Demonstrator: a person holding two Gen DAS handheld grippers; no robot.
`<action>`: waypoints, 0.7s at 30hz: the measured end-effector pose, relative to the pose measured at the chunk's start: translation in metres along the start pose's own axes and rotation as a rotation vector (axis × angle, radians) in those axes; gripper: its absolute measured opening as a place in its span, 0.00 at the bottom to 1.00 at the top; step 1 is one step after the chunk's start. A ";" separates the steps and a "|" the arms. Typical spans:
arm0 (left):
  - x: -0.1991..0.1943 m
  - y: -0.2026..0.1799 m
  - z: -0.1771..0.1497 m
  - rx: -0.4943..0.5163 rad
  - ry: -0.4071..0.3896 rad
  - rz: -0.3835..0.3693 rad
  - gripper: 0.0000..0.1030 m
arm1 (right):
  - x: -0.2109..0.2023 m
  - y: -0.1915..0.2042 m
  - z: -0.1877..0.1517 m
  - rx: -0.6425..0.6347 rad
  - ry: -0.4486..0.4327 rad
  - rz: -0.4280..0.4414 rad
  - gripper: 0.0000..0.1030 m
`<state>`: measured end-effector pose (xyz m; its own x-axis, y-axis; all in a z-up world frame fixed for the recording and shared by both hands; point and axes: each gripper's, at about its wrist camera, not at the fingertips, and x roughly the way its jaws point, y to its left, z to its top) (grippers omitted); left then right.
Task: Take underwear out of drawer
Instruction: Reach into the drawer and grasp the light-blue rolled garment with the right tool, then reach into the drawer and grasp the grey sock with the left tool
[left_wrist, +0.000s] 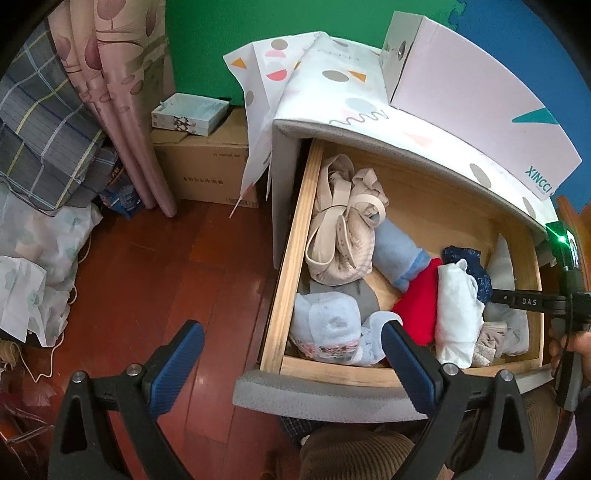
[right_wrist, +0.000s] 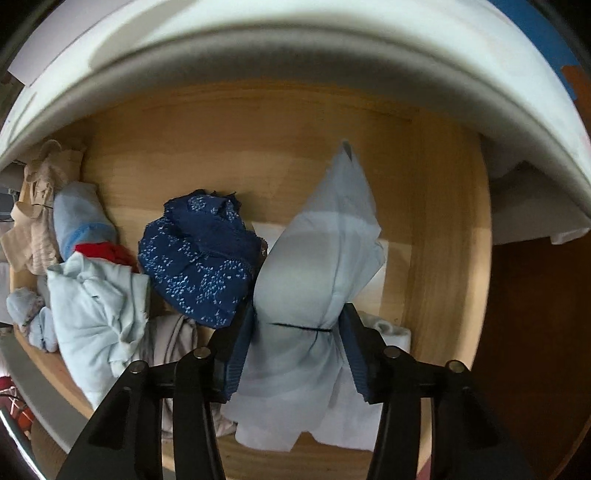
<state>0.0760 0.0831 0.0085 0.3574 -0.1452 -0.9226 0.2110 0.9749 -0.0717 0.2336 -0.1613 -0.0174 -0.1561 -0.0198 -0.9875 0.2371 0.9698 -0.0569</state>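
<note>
The drawer (left_wrist: 291, 258) stands pulled out of the nightstand (left_wrist: 284, 155), with a box (left_wrist: 480, 99) on top. Inside, a bra (left_wrist: 343, 229) lies at the back left, socks (left_wrist: 328, 325) at the front left, and folded underwear (left_wrist: 458, 314) to the right. Left of the nightstand, a carton (left_wrist: 207, 166) sits on the floor (left_wrist: 147, 277), books (left_wrist: 192, 112) on it.

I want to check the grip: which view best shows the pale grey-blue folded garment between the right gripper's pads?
The right wrist view: the pale grey-blue folded garment fills the centre, pinched between the right gripper pads. The left wrist view shows only its edge behind that gripper.
</note>
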 end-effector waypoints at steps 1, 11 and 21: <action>0.001 0.000 0.000 0.002 0.003 0.001 0.96 | 0.003 0.000 0.001 0.002 0.006 0.004 0.45; 0.006 -0.007 0.006 0.032 0.040 0.002 0.96 | 0.013 -0.002 0.007 0.005 0.007 0.024 0.34; 0.012 -0.015 0.014 -0.001 0.109 -0.059 0.96 | -0.058 -0.022 -0.025 0.091 -0.193 0.094 0.32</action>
<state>0.0894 0.0640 0.0039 0.2432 -0.1827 -0.9526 0.2273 0.9655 -0.1271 0.2134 -0.1759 0.0443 0.0552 0.0155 -0.9984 0.3284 0.9440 0.0328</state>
